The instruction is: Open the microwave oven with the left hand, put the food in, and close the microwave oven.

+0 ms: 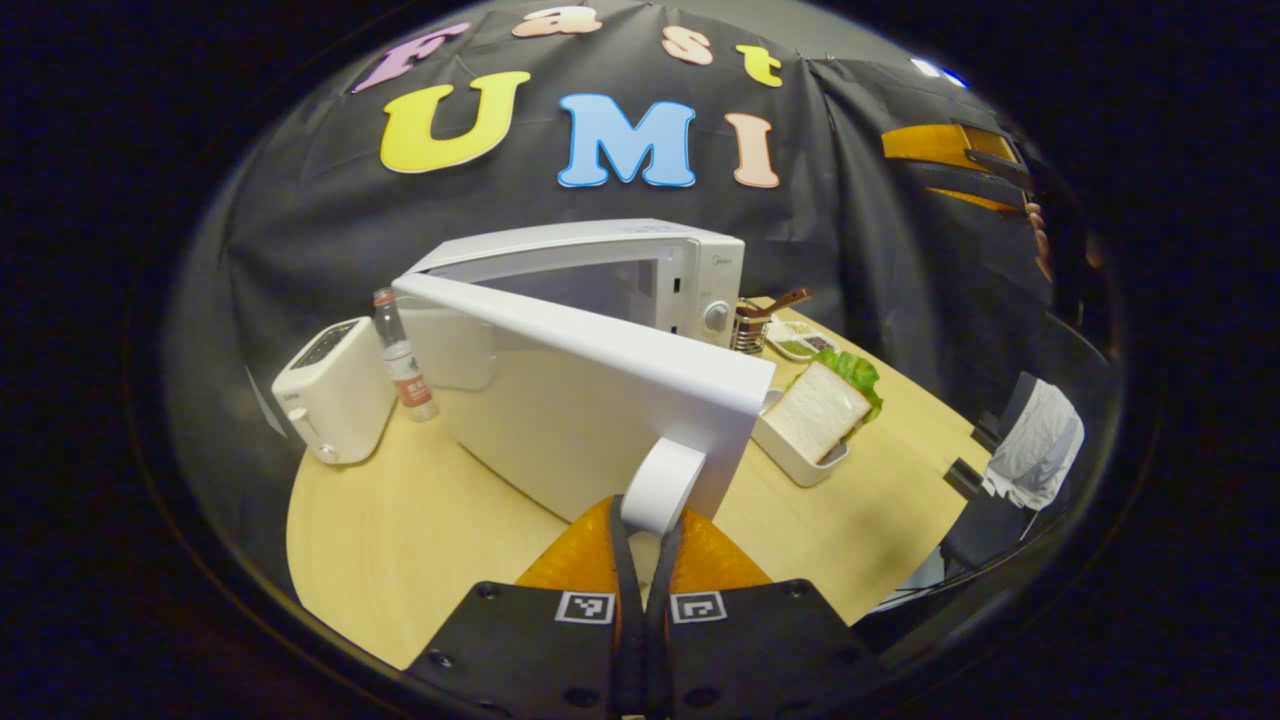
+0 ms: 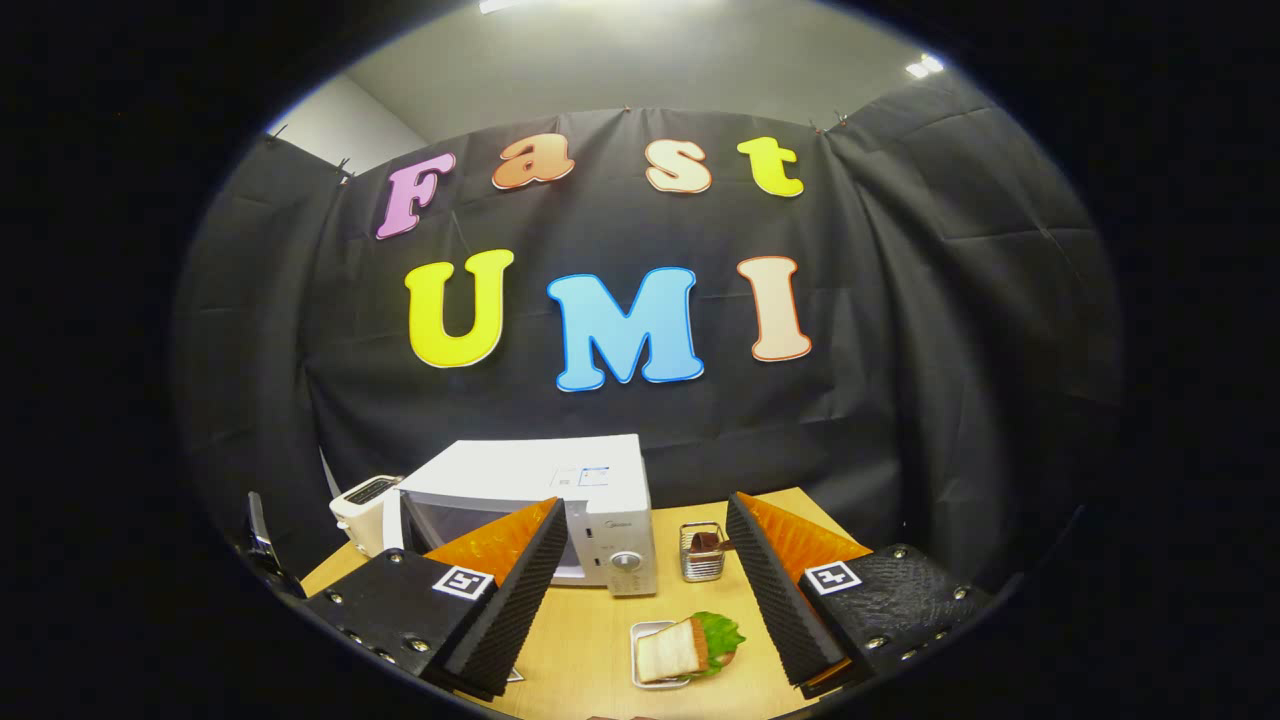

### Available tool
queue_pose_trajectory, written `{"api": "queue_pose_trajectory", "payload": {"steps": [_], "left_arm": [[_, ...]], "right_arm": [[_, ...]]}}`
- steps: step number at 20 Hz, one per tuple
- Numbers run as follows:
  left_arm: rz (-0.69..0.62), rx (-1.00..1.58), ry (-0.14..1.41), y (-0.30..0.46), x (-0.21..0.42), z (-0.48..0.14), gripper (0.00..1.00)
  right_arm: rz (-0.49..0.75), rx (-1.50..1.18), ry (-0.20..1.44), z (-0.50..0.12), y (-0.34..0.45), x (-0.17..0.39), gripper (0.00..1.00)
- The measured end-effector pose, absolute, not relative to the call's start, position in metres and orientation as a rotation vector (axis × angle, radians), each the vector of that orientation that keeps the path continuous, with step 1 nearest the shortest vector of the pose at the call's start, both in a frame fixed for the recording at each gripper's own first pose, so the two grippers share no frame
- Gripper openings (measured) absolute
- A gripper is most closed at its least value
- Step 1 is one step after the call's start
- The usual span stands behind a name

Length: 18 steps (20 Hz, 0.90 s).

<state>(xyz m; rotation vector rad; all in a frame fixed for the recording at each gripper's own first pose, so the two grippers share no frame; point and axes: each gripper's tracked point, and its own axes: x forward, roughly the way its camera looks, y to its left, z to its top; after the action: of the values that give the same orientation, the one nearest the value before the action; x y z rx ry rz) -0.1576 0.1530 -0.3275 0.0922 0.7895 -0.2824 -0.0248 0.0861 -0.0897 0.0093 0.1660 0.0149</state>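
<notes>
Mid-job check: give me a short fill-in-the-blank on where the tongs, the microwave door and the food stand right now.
1. The left tongs are shut on the door's ____.
2. The microwave door stands ____.
3. The sandwich lies in a white tray on the ____, not in the microwave.
4. The right tongs are ____ and hold nothing.

Missing words: handle; open; table; open
</notes>
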Motion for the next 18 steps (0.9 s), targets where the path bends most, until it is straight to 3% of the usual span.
{"api": "queue_pose_trajectory", "payload": {"steps": [11, 18], "left_arm": [[-0.223, 0.112, 0.747, 0.308, -0.205, -0.311, 0.06], [-0.205, 0.09, 0.706, 0.341, -0.209, -0.31, 0.06]], "right_arm": [[0.112, 0.023, 0.186, -0.097, 0.148, -0.035, 0.97], [0.111, 0.001, 0.229, -0.112, 0.149, -0.035, 0.98]]}}
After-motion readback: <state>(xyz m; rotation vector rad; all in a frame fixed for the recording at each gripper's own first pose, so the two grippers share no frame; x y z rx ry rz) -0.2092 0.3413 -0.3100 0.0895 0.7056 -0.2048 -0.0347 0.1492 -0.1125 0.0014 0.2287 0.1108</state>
